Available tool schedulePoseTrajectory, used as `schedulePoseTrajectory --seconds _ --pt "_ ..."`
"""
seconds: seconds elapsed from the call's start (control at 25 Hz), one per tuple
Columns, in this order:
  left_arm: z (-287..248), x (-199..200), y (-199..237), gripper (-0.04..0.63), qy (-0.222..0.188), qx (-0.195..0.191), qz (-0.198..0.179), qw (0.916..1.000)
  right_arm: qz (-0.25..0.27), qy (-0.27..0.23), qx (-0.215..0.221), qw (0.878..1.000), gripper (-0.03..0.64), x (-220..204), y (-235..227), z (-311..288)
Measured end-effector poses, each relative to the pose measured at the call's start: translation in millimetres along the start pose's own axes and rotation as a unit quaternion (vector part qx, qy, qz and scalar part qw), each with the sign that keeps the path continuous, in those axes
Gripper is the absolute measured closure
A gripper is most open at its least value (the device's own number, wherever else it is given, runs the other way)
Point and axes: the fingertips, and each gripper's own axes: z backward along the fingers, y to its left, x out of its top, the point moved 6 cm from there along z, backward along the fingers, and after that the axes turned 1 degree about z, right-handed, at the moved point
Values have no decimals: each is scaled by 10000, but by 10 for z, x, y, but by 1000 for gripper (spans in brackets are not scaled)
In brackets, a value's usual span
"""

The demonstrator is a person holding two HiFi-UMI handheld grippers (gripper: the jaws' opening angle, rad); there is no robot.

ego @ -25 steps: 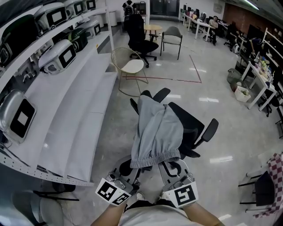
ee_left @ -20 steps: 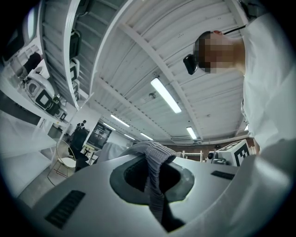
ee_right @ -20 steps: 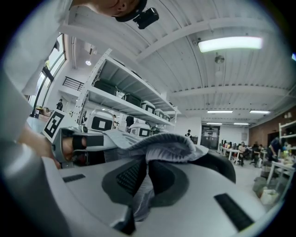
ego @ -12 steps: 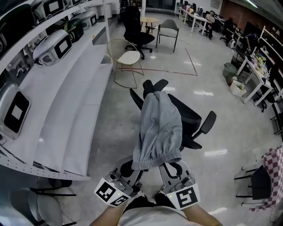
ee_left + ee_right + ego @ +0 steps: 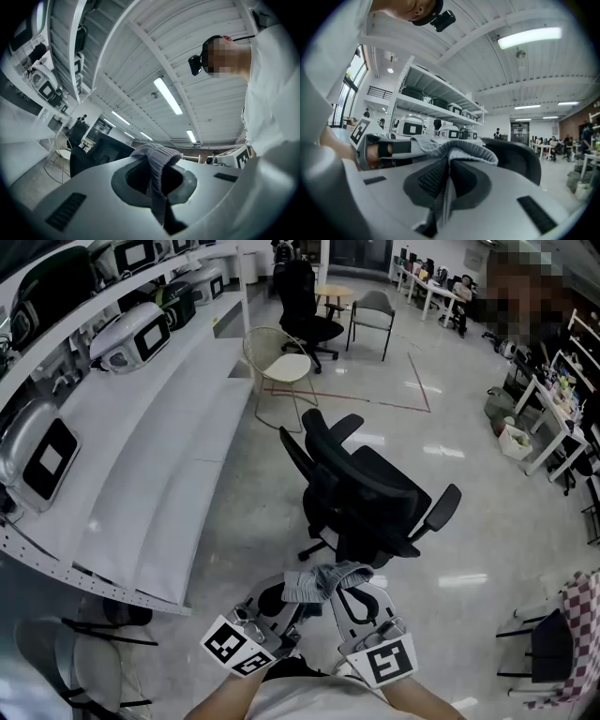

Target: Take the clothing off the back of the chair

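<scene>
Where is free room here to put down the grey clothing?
The black chair's seat is bare. So is the white bench left of it, below the machines. The floor right of the chair is open. The far right is crowded with desks.

The left hand-held gripper [image 5: 292, 594] and the right hand-held gripper [image 5: 345, 592] sit side by side, low and close in front of the person, pointing forward. Each has its jaws pressed together on a fold of the grey clothing [image 5: 317, 579].

Clothing [image 5: 323, 582] mostly hidden btwn left gripper [image 5: 289, 599] & right gripper [image 5: 349, 594], head view.
</scene>
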Motion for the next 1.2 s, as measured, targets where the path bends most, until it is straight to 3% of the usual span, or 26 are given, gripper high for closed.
schedulePoseTrajectory --seconds 0.28,0.88,1.2 --pt "-14 -124 -603 586 -122 232 -123 9996 -19 -298 366 9989 591 46 -132 479" --pt "99 -515 -1533 586 -140 784 -371 9961 -375 -489 698 9957 591 -133 -203 1447" --pt "197 -443 -1765 586 30 655 -350 9972 -326 -596 702 9952 591 -16 -75 1609"
